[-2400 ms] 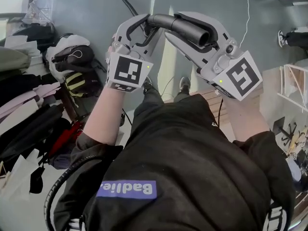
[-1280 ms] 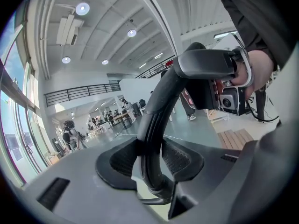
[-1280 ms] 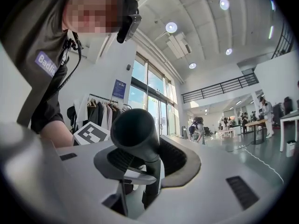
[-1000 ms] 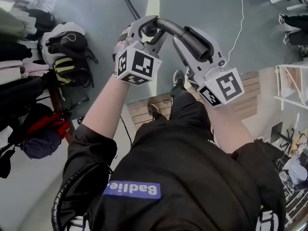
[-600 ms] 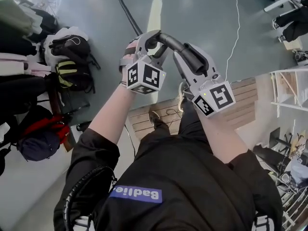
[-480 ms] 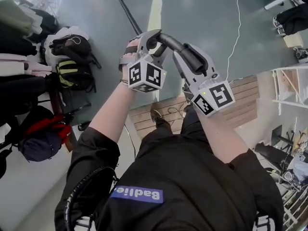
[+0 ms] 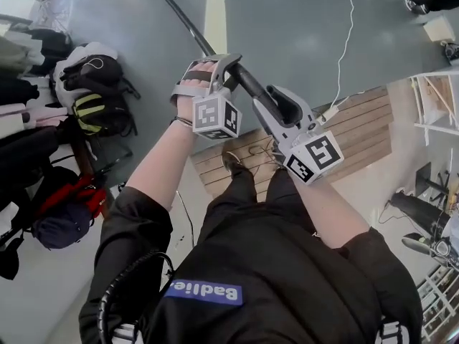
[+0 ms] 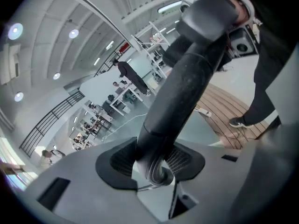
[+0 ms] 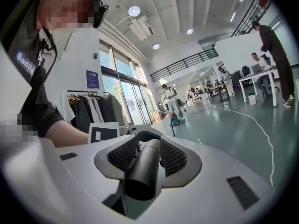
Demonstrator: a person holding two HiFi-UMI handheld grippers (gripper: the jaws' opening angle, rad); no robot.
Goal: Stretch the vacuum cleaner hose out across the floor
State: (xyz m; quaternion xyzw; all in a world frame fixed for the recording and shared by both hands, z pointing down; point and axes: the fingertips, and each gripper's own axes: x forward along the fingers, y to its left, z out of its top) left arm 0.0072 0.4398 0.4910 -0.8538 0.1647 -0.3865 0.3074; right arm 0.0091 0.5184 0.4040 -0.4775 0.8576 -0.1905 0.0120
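While we stand looking down, left arm: our bare forearm reaches forward from the lower left; the left hand point(image 7: 188, 92) wraps the handle behind the jaws, marker cube facing us.
Right arm: our forearm comes up from the lower right; the hand itself is hidden under the gripper body and its cube.
Shoulder loop: a ribbed black tube point(image 7: 107, 303) curls at our left shoulder, cut off by the frame edge; we cannot tell whether it belongs to the hose.
Left gripper point(image 7: 226, 64): its jaws have just been closing and now clamp the vacuum hose point(image 7: 251, 92) at the ribbed cuff where its rigid black tube begins.
Right gripper point(image 7: 271, 104): we see its jaws clamped on the tube's open end, the mouth pointing back past the pads.
Between the two pairs of jaws: a short bare run of tube links them; the grippers stand close together.
Below the jaws: our shoe point(image 7: 231, 162) on a slatted wooden platform point(image 7: 358, 127), beside a tangle of thin cord we cannot make out.
Left of the jaws: bags point(image 7: 93, 67) in a heap, partly cropped.
Beyond the left jaws: the hose runs on as a thin dark line over the grey floor point(image 7: 301, 27), cut off at the top edge.
Beyond the right jaws: a white cable point(image 7: 349, 34) trails across the floor.
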